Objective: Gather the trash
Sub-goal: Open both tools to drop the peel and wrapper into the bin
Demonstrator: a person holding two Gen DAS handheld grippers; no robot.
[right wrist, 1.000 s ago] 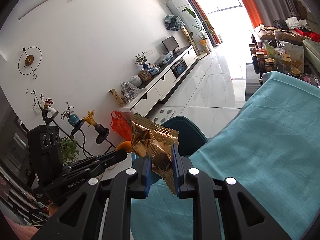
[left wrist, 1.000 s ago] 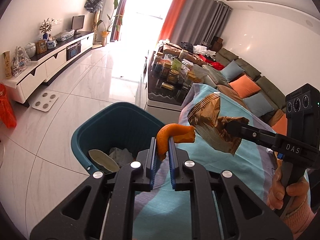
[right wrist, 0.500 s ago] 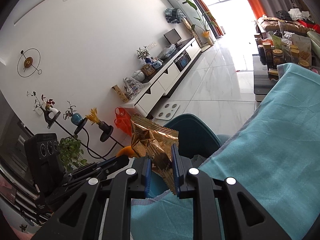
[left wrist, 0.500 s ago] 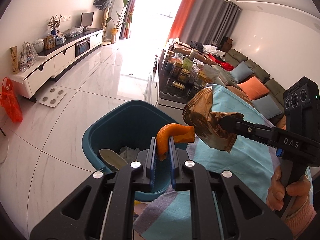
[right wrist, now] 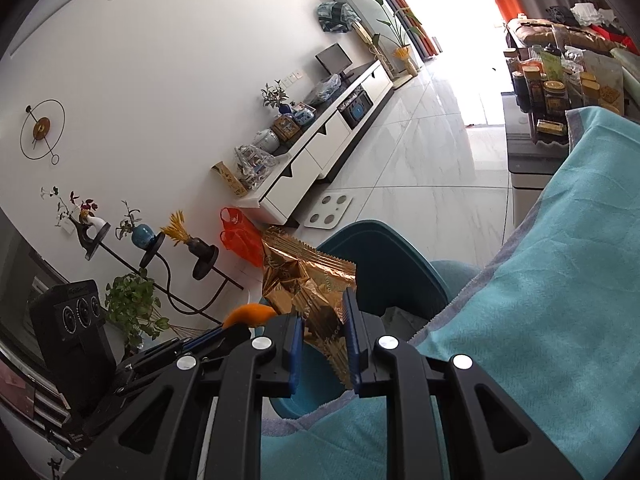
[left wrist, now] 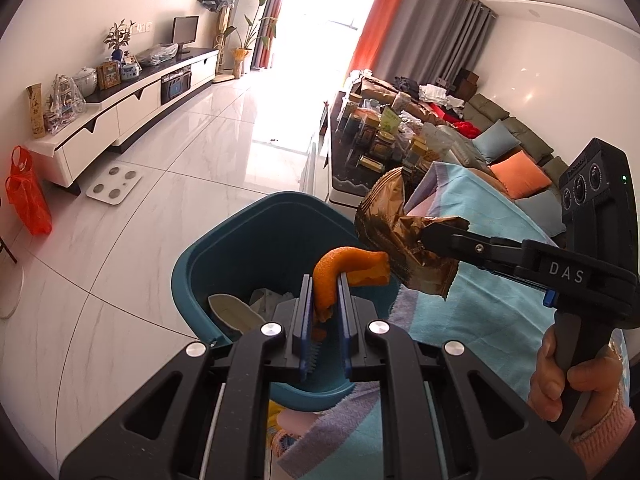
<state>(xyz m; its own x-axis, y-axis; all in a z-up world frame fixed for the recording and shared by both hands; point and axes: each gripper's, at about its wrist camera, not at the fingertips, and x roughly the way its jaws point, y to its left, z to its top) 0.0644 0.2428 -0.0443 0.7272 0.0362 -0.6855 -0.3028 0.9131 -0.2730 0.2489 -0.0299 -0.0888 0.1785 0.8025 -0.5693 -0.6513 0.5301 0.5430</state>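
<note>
My left gripper (left wrist: 325,286) is shut on a curled orange peel (left wrist: 344,270) and holds it over the open teal bin (left wrist: 240,232). My right gripper (right wrist: 325,304) is shut on a crumpled gold snack wrapper (right wrist: 308,276) and holds it above the bin's (right wrist: 384,252) near edge. In the left wrist view the wrapper (left wrist: 396,236) hangs just right of the peel, over the bin's right rim. In the right wrist view the peel (right wrist: 250,314) shows left of the wrapper. The bin holds a pale scoop-like piece (left wrist: 230,314) and crumpled paper (left wrist: 268,298).
A teal towel (right wrist: 540,320) covers the table beside the bin. A dark low table with several jars (left wrist: 380,140) stands beyond. A white TV cabinet (left wrist: 120,108), a floor scale (left wrist: 114,188) and an orange bag (left wrist: 30,200) line the left wall. A sofa with cushions (left wrist: 516,160) is at the right.
Both grippers have moved left off the towel toward the bin with their loads. The peel and the wrapper now hang over the bin's opening.
</note>
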